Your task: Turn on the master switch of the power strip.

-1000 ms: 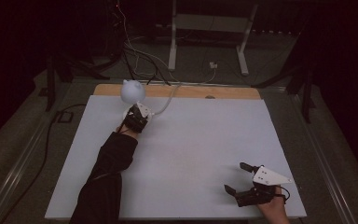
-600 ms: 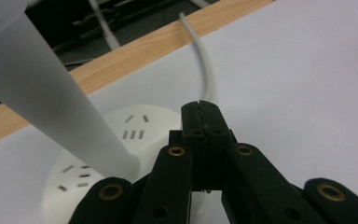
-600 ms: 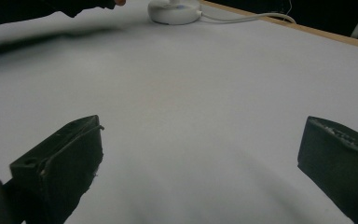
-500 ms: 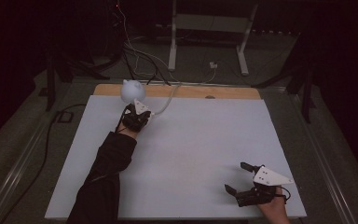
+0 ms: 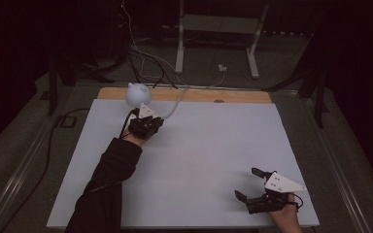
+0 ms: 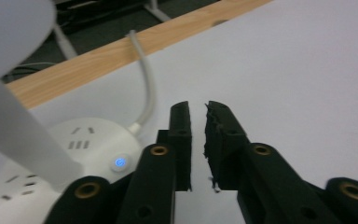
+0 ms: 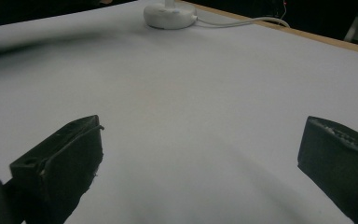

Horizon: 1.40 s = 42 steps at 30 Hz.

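Note:
A white desk lamp stands at the table's far left, its round head [image 5: 137, 93] above a round base [image 6: 74, 154] with a lit blue button [image 6: 119, 162]. The base [image 7: 169, 15] also shows far off in the right gripper view. A white cable [image 6: 147, 88] runs from the base over the wooden edge. My left gripper [image 5: 150, 124] sits just right of the base, its jaws [image 6: 198, 109] nearly together with nothing between them. My right gripper [image 5: 246, 183] rests near the front right corner, wide open [image 7: 200, 140] over bare surface.
A white sheet [image 5: 213, 145] covers the table, leaving a wooden strip [image 5: 199, 94] along the far edge. Beyond it the dark floor holds loose cables [image 5: 145, 58] and a white stand's legs [image 5: 179, 48]. Dark posts stand at both far sides.

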### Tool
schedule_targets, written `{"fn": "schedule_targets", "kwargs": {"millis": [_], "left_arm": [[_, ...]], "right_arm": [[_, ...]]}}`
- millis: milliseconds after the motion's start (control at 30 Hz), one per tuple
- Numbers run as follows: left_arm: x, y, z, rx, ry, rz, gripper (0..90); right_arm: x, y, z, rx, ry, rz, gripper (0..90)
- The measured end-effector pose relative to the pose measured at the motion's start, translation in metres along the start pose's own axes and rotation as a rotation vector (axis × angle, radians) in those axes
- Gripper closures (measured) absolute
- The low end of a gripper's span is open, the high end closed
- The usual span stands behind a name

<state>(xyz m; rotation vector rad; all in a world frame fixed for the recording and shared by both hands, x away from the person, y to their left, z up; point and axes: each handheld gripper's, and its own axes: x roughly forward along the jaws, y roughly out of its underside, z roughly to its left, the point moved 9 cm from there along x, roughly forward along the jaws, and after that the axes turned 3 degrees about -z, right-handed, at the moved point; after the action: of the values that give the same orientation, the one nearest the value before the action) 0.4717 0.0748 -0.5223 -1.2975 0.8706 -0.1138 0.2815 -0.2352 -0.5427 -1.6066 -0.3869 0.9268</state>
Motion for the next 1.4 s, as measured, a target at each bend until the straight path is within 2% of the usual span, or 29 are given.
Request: {"fn": "schedule_targets", "kwargs": {"millis": [67, 100, 167, 200, 233, 267, 467, 533, 633, 933, 1400], "left_arm": [[-0.003, -0.001, -0.004, -0.008, 0.034, -0.008, 79.0], [-0.004, -0.001, -0.006, -0.008, 0.044, -0.009, 72.2], [-0.007, -0.001, -0.009, -0.012, 0.066, -0.014, 67.4], [-0.008, -0.002, -0.011, -0.019, 0.080, -0.015, 62.6], [-0.009, -0.001, -0.012, -0.021, 0.089, -0.009, 53.3], [-0.010, -0.001, -0.014, -0.020, 0.094, -0.005, 53.3], [-0.013, -0.002, -0.021, -0.041, 0.127, 0.017, 23.0], [-0.015, -0.002, -0.026, -0.036, 0.174, 0.025, 12.5], [-0.018, -0.004, -0.031, -0.036, 0.207, 0.025, 1.4], [-0.030, -0.008, -0.039, 0.008, 0.232, 0.030, 0.3], [-0.064, 0.001, -0.044, 0.019, 0.254, 0.021, 0.3]], "right_arm": [[0.000, 0.000, 0.000, 0.001, 0.000, -0.001, 0.0], [0.000, 0.000, 0.000, 0.001, 0.000, -0.001, 0.0], [0.001, 0.000, 0.000, 0.000, 0.001, 0.000, 0.0], [0.001, 0.000, 0.000, 0.000, 0.001, 0.000, 0.0], [0.001, 0.000, 0.000, -0.001, 0.002, 0.003, 0.0], [0.001, 0.000, 0.000, -0.001, 0.002, 0.003, 0.0], [0.001, 0.001, -0.001, 0.000, 0.002, 0.005, 0.0], [0.001, 0.001, -0.001, 0.002, 0.002, 0.006, 0.0], [0.002, 0.001, 0.000, 0.001, 0.001, 0.006, 0.0], [0.001, 0.001, 0.000, 0.001, -0.001, 0.006, 0.0], [0.002, 0.000, 0.002, -0.001, -0.005, 0.009, 0.0]]}}
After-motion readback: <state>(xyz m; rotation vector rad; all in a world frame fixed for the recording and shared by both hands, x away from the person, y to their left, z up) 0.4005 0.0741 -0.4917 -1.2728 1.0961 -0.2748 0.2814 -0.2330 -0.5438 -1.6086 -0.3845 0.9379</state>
